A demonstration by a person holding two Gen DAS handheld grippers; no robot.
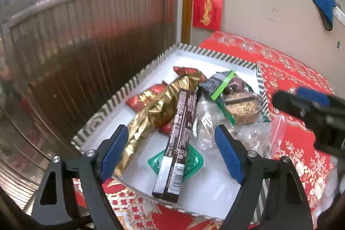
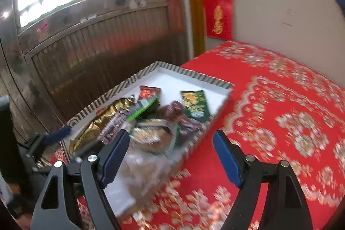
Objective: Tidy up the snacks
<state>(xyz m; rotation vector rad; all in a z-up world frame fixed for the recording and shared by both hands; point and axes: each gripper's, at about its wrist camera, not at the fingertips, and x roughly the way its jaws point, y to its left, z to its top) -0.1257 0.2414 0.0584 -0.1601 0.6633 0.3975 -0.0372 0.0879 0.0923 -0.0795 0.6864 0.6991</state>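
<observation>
Snacks are seen piled in a white tray (image 1: 207, 61) with a black-and-white striped rim, which is set on a red tablecloth (image 1: 301, 79) patterned in gold and white, at the table's edge beside a brown ribbed metal door (image 1: 86, 40). Most of the packets are gathered toward the tray's near half, while its far corner is left bare white. A crinkled gold foil packet (image 1: 151, 113) is laid lengthwise along the left rim, and a long dark brown bar box (image 1: 179, 139) with a white barcode end is laid just beside it, its near end resting over a small green packet (image 1: 194, 162). A red packet (image 1: 142, 99) is partly covered by the gold one. At the right rim a brown cake in a clear green-edged wrapper (image 1: 241, 107) is seen, with a clear plastic bag (image 1: 248, 137) touching it and hanging over the rim. In the right wrist view a dark green packet (image 2: 195, 106) is seen lying toward the far right corner.

The left gripper (image 1: 172, 150) is held wide open above the bar box, with nothing between its blue pads. The right gripper (image 2: 171, 156) is likewise spread wide and empty, over the tray's right rim and the cloth.
</observation>
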